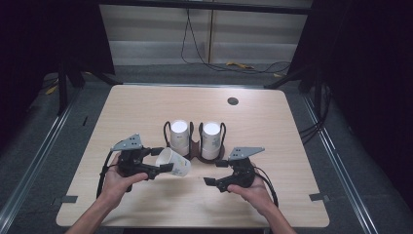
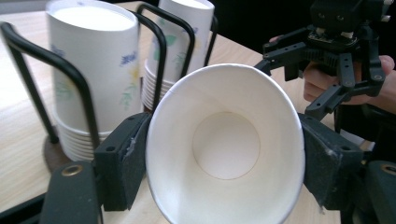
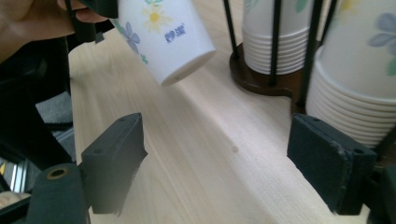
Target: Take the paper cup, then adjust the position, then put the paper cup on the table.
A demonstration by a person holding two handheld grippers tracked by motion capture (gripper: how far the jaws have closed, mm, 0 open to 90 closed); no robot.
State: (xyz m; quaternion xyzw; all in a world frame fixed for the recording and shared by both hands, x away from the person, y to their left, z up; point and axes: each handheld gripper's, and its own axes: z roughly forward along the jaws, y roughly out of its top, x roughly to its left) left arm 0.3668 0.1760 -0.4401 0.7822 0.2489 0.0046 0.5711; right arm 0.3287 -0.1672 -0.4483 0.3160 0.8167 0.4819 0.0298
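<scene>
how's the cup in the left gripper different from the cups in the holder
The single cup lies tilted on its side in the air, clamped by the left gripper; the stacked cups stand upside down, nested in two piles inside the black wire holder. The single cup's open mouth shows; the stacks show closed bottoms on top. Both are white paper with flower prints.

Recording lab: dark curtains [image 1: 44, 34], metal floor rails [image 1: 34, 161], trailing cables [image 1: 195, 53].

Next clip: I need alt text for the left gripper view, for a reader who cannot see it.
A white paper cup, open mouth toward the camera, is clamped between the left tool's black pads. Behind it on the wooden table, a black wire rack holds two stacks of flower-printed cups; at upper right a hand holds the right tool, open.
</scene>
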